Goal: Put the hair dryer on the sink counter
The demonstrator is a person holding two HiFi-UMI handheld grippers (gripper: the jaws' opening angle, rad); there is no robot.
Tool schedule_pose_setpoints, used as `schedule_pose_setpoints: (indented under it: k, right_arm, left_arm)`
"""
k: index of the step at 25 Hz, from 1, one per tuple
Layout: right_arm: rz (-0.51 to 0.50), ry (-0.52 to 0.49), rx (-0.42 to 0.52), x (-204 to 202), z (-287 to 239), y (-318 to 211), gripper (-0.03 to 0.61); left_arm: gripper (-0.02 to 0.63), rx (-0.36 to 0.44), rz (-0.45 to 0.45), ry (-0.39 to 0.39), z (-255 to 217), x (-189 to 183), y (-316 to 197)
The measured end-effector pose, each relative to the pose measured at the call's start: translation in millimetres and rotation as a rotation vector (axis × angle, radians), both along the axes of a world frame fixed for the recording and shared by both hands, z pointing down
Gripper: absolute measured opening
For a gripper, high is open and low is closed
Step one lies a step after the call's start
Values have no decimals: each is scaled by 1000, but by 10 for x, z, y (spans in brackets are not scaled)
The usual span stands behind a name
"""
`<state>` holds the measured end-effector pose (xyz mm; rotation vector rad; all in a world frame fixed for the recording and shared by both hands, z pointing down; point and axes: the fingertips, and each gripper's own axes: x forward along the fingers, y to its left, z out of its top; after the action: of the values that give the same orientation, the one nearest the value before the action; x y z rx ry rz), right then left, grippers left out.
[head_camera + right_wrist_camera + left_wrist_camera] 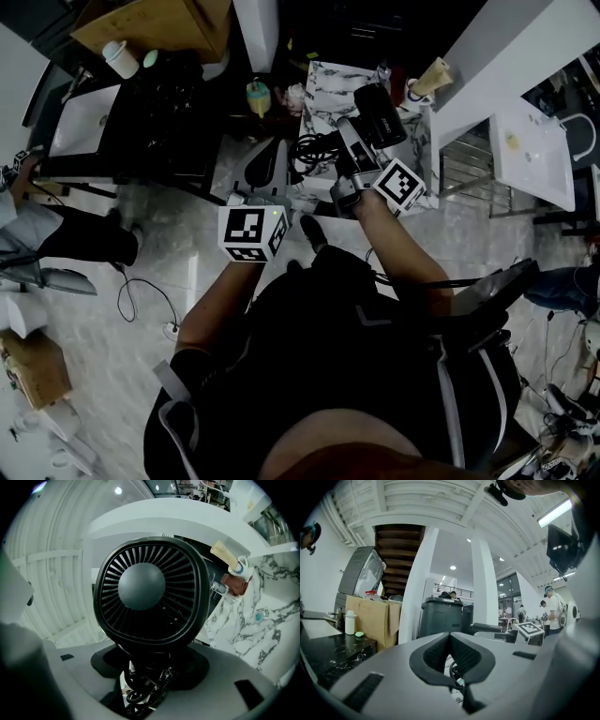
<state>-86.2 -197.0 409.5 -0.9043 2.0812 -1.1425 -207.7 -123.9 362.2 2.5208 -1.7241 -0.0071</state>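
Hair dryer (145, 592): in the air, held over the marble bench (323, 84), back grille toward the right gripper's camera
Right gripper (150, 665): pinching the dryer's handle
Left gripper (451, 654): pressed together, nothing in it
Cord (140, 691): coiled, dangling under the handle
Doing it well: firm hold, dryer level, cord gathered clear of the bench edge, set on a bare patch before release

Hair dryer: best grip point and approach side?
Take the hair dryer by its narrow handle, just under the barrel, from the rear-grille side, as the right hand-held gripper has it. The barrel looks too wide for the jaws; the coiled cord hangs below.
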Motion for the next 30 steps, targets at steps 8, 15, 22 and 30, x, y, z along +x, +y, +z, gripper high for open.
schedule_pose_setpoints:
  k: [8,15,22,30]
  right_arm:
    - [28,-25,-40,-79,240,-699,255]
    - [66,-92,-104,-146,590,-1269,255]
    - [112,-126,-157,-148,963,-1778,255]
    - [202,-151,-202,-42,1359,-2298,253]
  left_arm:
    - [6,-33,-31,-26,74,-49,-630]
    - [6,-100,-49,-66,316,-138,-1045]
    - [6,-147,-25,-84,467,-70,-1371]
    - [6,-189,25,-107,675,43,-1677]
